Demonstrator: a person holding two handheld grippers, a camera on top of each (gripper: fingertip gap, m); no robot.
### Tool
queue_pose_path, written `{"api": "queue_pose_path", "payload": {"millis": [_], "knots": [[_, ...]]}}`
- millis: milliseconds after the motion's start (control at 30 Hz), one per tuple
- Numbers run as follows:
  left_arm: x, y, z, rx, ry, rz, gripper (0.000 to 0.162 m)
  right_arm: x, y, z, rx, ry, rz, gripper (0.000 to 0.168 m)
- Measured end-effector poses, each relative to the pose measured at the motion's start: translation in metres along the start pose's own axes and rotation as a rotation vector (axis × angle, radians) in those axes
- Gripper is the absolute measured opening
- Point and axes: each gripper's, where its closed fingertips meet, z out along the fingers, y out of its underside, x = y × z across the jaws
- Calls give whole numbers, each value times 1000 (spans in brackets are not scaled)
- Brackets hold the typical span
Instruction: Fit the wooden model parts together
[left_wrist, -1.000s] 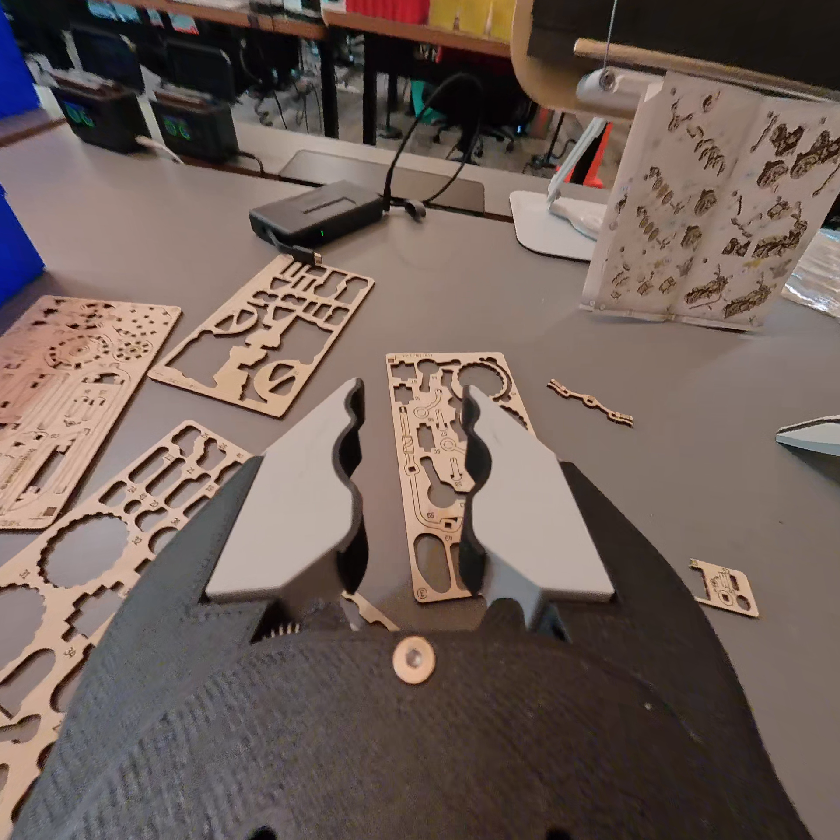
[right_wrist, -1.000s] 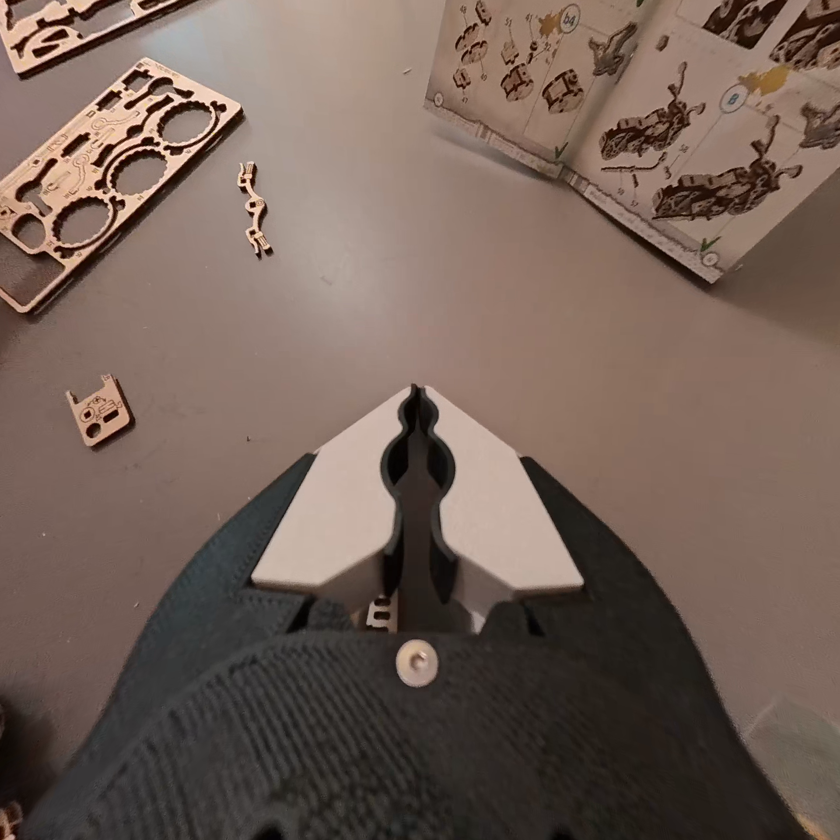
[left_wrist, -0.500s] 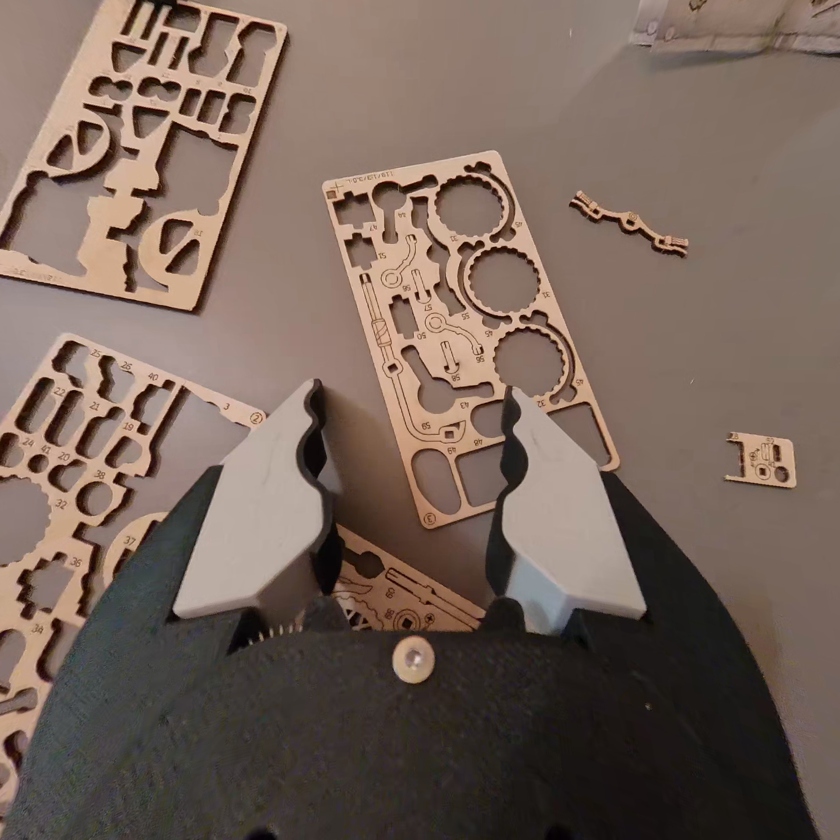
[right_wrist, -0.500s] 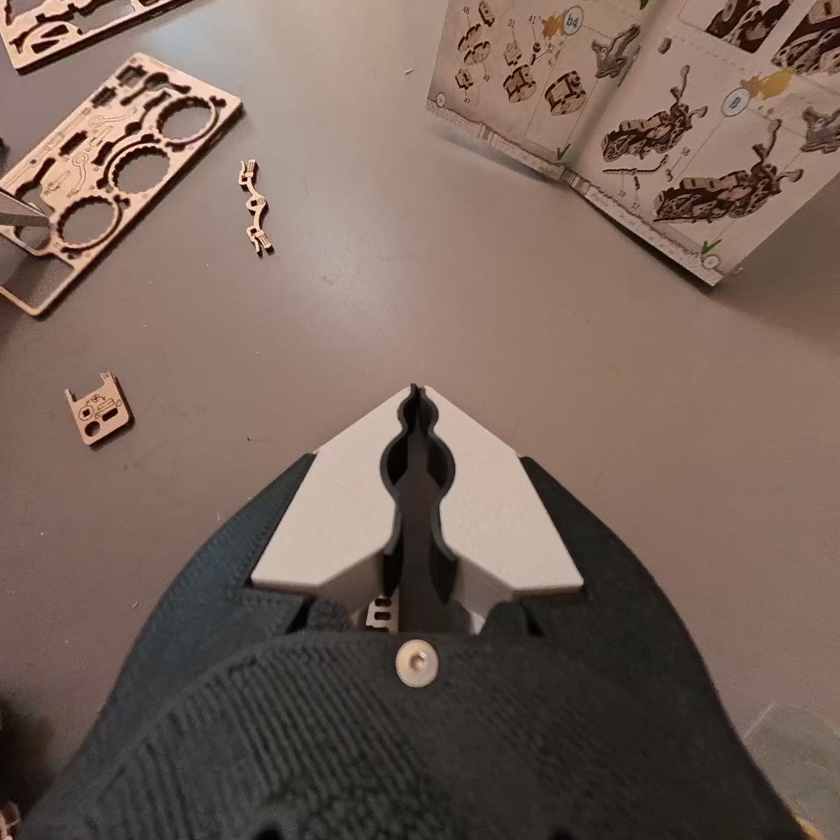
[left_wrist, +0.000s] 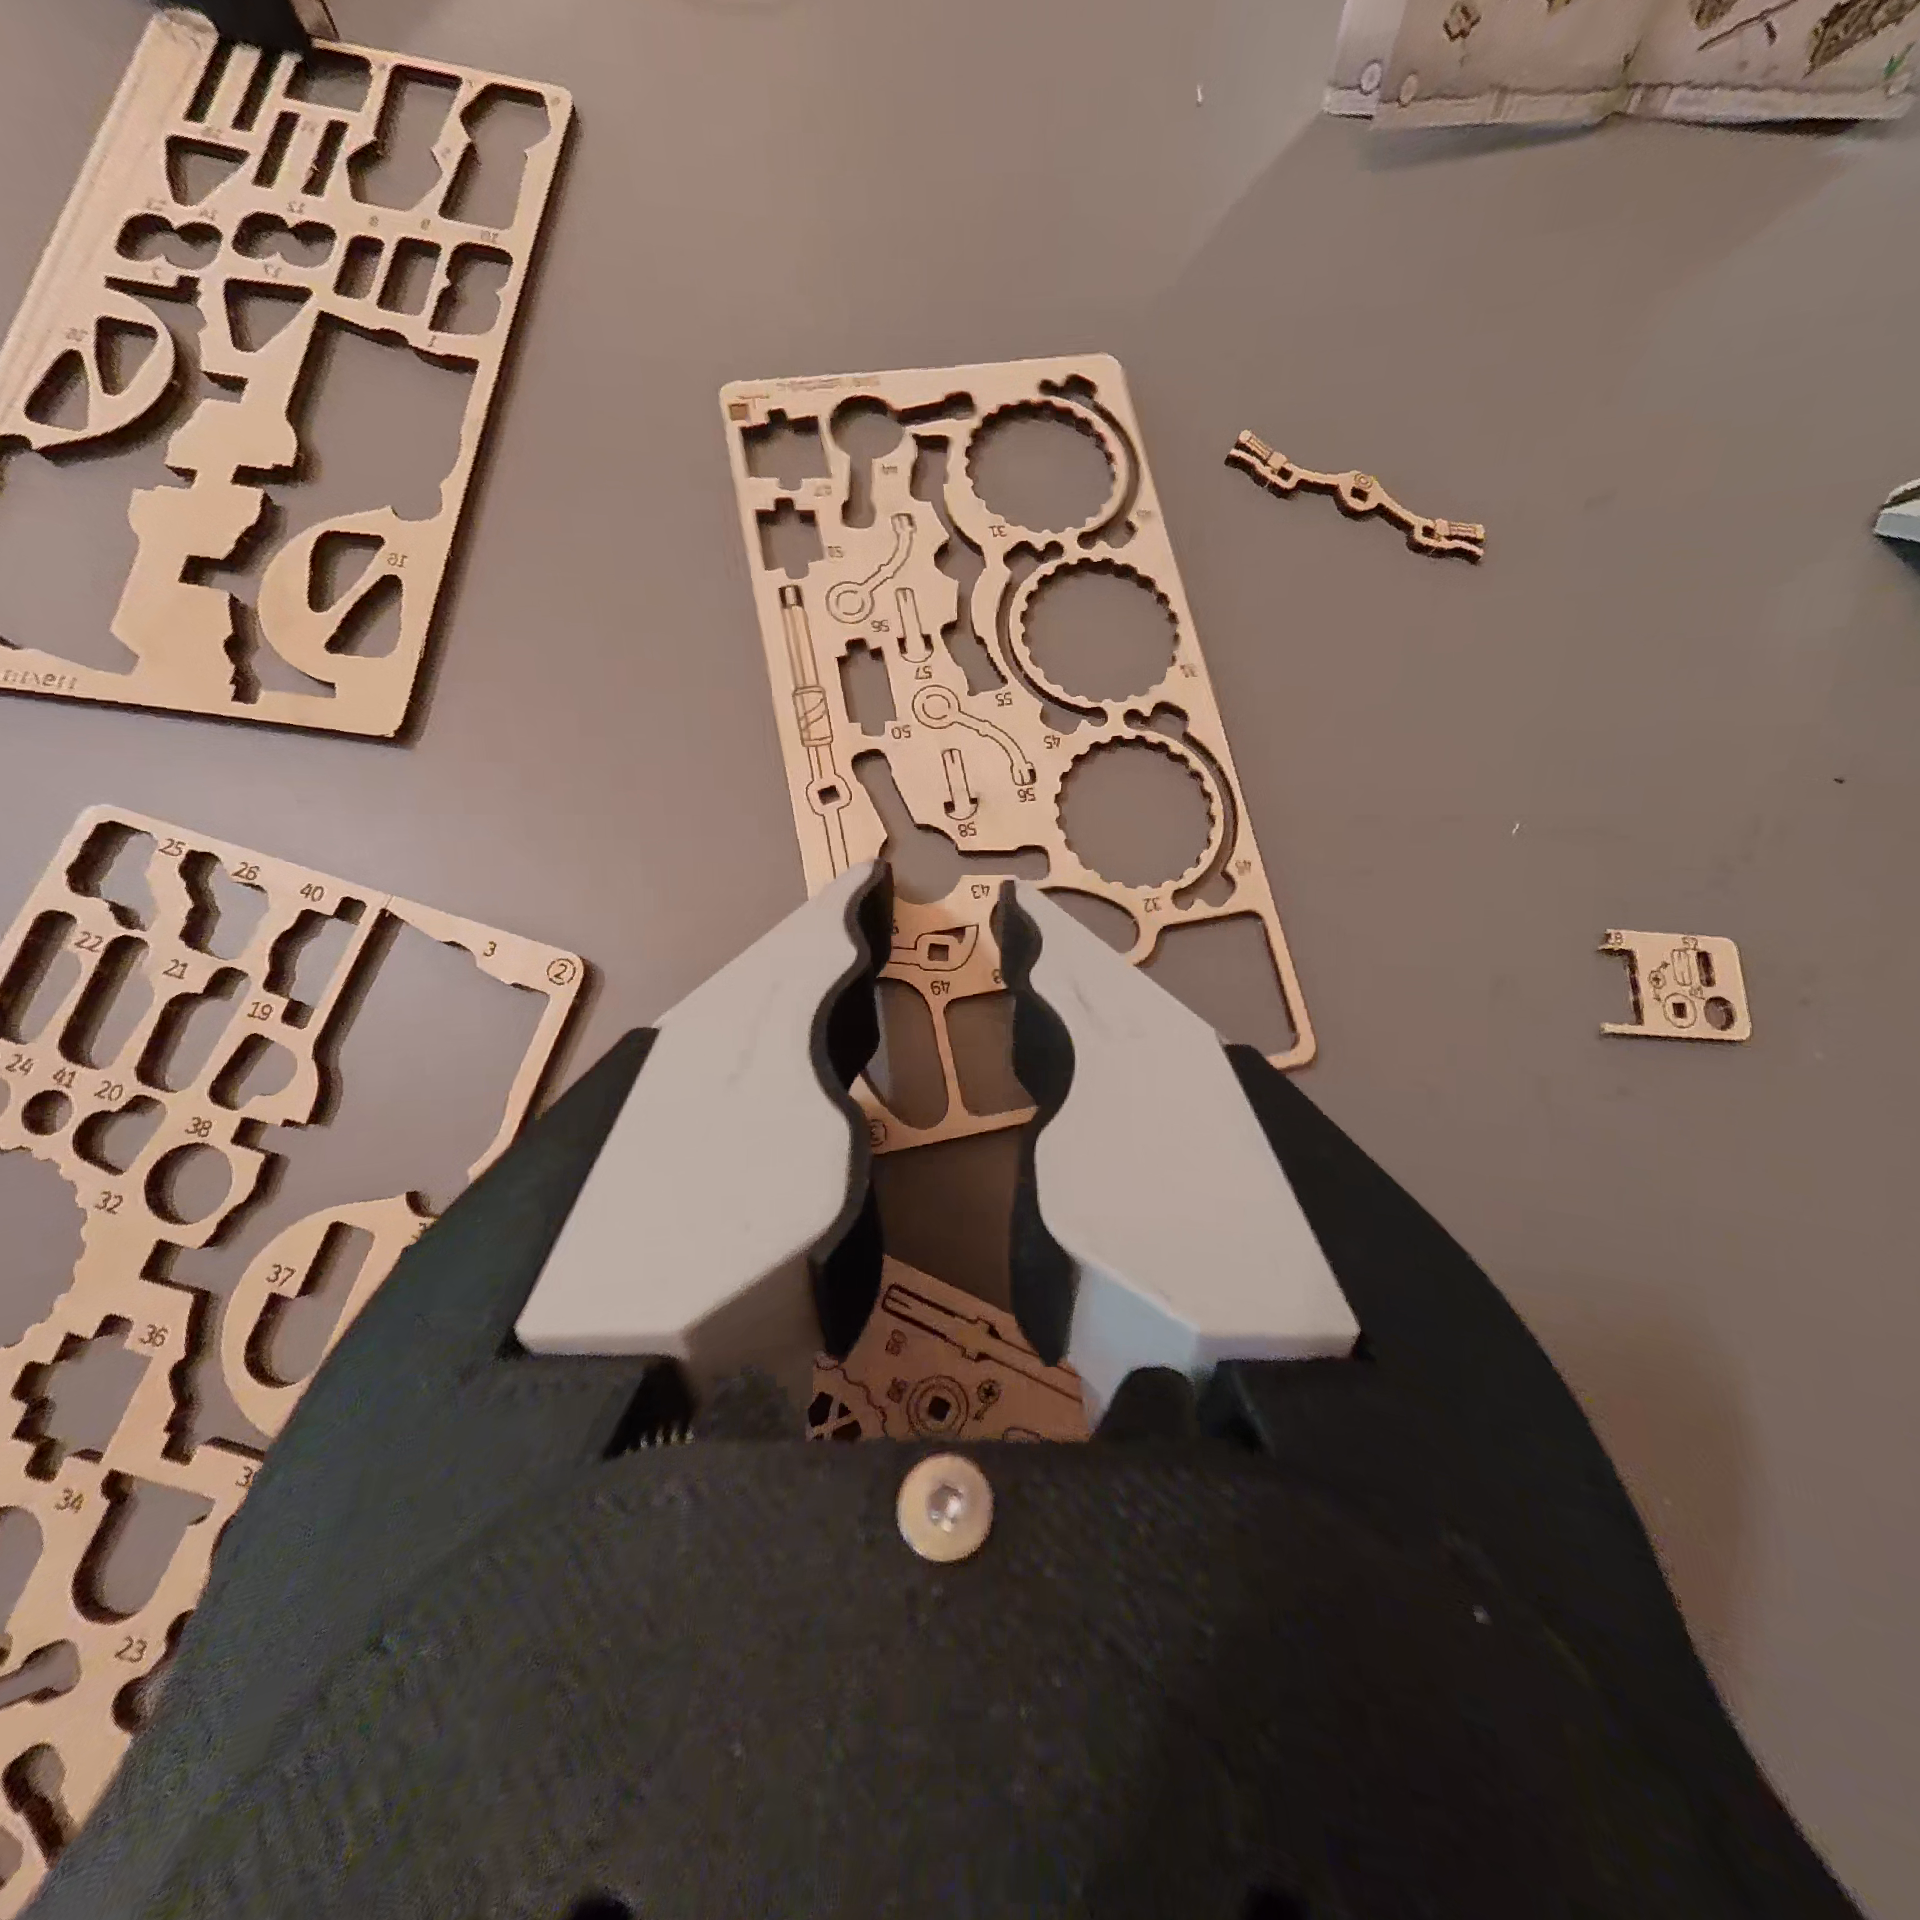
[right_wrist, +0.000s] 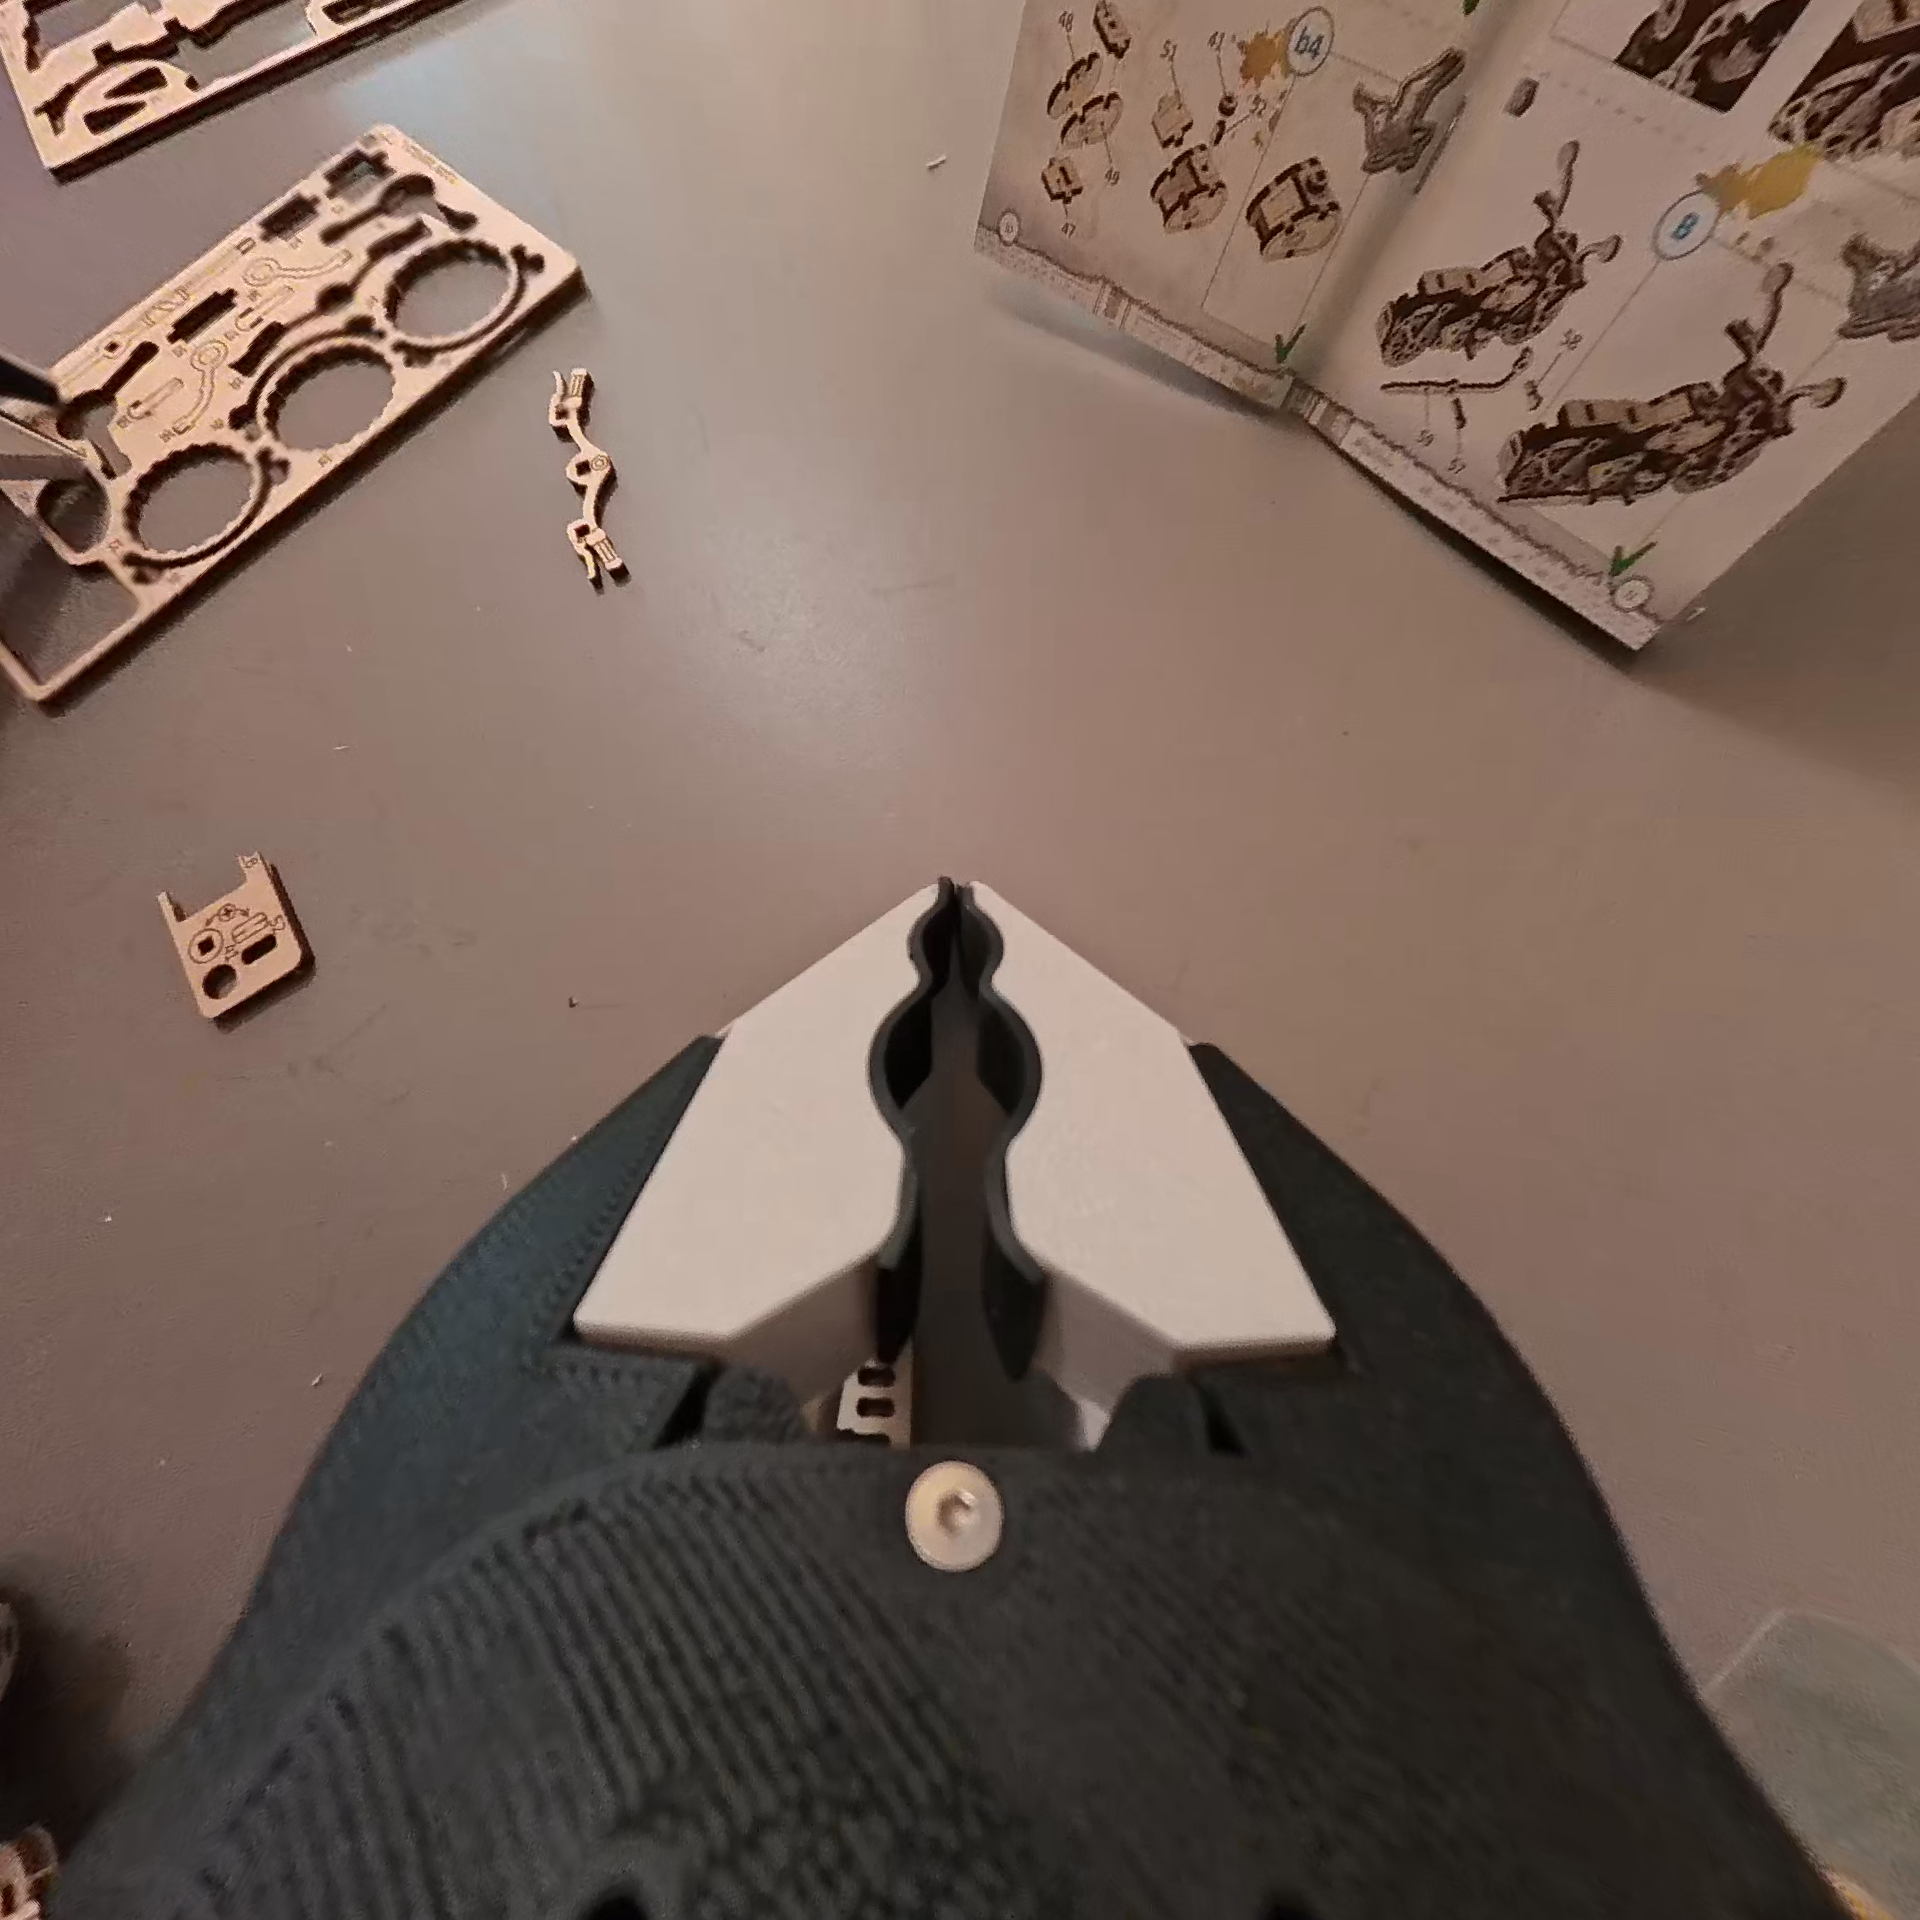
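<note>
My left gripper (left_wrist: 945, 896) is open with a narrow gap. Its tips are low over the near end of a slim wooden parts sheet (left_wrist: 987, 727) with three toothed ring holes. I cannot tell if they touch it. The sheet also shows in the right wrist view (right_wrist: 540, 272), with a left finger (right_wrist: 21, 442) on its near end. A thin loose handlebar-shaped piece (left_wrist: 1356, 488) (right_wrist: 587, 468) and a small square piece (left_wrist: 1678, 987) (right_wrist: 237, 935) lie flat to the right. My right gripper (right_wrist: 954, 890) is shut, above bare grey table.
Two larger punched-out wooden sheets lie at the left (left_wrist: 260, 416) (left_wrist: 208, 1143), and another sheet (left_wrist: 935, 1382) lies under my left gripper. An open instruction booklet (right_wrist: 1455, 312) stands at the back right. A right fingertip (left_wrist: 1901, 530) shows at the right edge. The left gripper's tips are roughly 25 centimeters from the right gripper's. Between my left fingertips and the thin loose handlebar-shaped piece (left_wrist: 1356, 488) there is roughly 12 centimeters. It is also in sight in the right wrist view (right_wrist: 589, 464).
My left gripper tipped down toward the table, moved forward over the slim sheet, and its jaws narrowed from wide to a small gap. The right gripper has stayed still and shut.
</note>
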Motion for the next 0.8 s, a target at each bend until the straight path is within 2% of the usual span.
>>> {"api": "queue_pose_path", "payload": {"millis": [167, 267, 400, 533, 800], "knots": [[0, 1, -1, -5, 32, -15, 5, 0, 0, 0, 0, -3, 2, 0], [1, 0, -3, 3, 45, -25, 7, 0, 0, 0, 0, -4, 3, 0], [-1, -3, -4, 20, 45, -33, 23, 0, 0, 0, 0, -5, 4, 0], [7, 0, -3, 3, 79, -13, 56, 0, 0, 0, 0, -5, 3, 0], [30, 2, -6, 5, 135, 158, 57, 0, 0, 0, 0, -6, 3, 0]]}}
